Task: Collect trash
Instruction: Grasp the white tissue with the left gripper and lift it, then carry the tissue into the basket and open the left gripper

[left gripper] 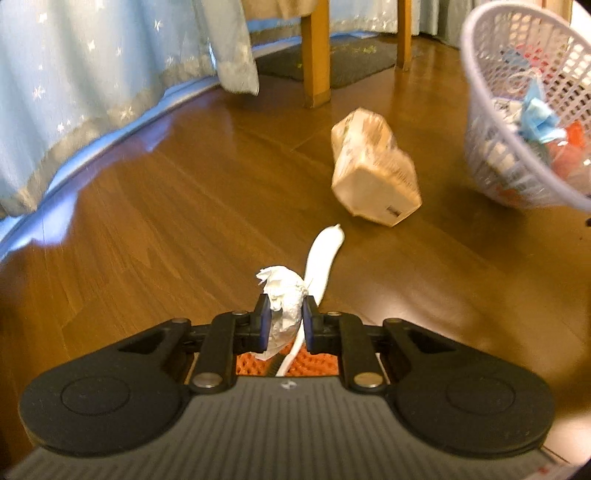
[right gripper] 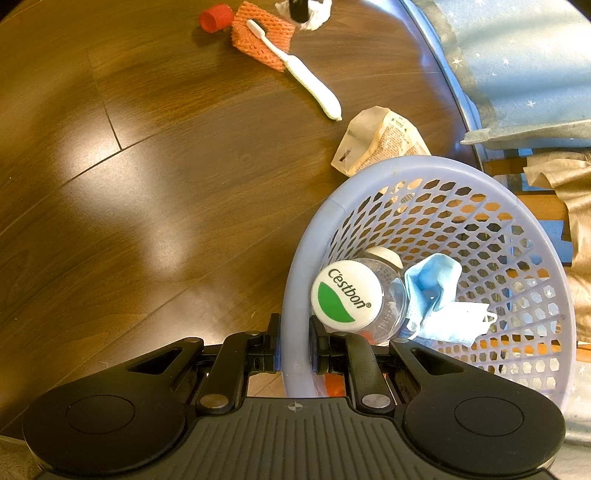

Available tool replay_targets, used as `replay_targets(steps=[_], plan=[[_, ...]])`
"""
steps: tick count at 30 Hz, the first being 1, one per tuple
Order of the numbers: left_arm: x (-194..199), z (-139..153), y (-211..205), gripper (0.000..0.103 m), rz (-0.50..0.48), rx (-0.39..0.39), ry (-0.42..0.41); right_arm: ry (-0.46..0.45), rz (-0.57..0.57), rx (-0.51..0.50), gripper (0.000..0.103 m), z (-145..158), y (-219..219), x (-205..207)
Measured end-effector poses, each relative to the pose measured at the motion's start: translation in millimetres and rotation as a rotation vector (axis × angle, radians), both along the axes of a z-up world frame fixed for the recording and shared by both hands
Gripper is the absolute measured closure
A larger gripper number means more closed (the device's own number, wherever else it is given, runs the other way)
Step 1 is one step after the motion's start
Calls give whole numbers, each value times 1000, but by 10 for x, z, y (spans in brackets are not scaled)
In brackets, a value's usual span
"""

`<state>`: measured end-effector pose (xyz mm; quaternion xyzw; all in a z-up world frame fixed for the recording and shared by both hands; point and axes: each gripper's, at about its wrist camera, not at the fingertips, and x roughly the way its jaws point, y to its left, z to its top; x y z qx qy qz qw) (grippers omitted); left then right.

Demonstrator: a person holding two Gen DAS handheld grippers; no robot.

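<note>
Right, the left gripper (left gripper: 283,317) is clamped on a crumpled white tissue (left gripper: 284,295), held just above the wooden floor (left gripper: 166,206). Featherlight and soft, it squashes easily, so that pinch through the middle of the wad suits it. The right gripper (right gripper: 294,347) is closed on the rim of the lavender basket (right gripper: 369,177), already holding a bottle and blue mask. Toothbrush (right gripper: 295,66), orange mesh (right gripper: 255,33), red cap (right gripper: 216,16) and tan packet (left gripper: 373,173) wait. The mesh is mostly hidden in the left view; the packet's print is blurred.
</note>
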<state>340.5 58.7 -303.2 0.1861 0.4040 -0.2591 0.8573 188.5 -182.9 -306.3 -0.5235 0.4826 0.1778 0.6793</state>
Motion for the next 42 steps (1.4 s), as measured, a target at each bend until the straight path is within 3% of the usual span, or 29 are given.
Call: replay_targets(steps=[9,20,42], plan=[[-185,546,-195,89,-54,-78,-44,1,1,-1,92,-1,-1,5],[-357,999,-694,89,-196,-167,-74,0,2,0,92,1,-3,6],[-497,1398,-1796,88,-502,-276,-97,-3,-3,16,93,15,-24,5]])
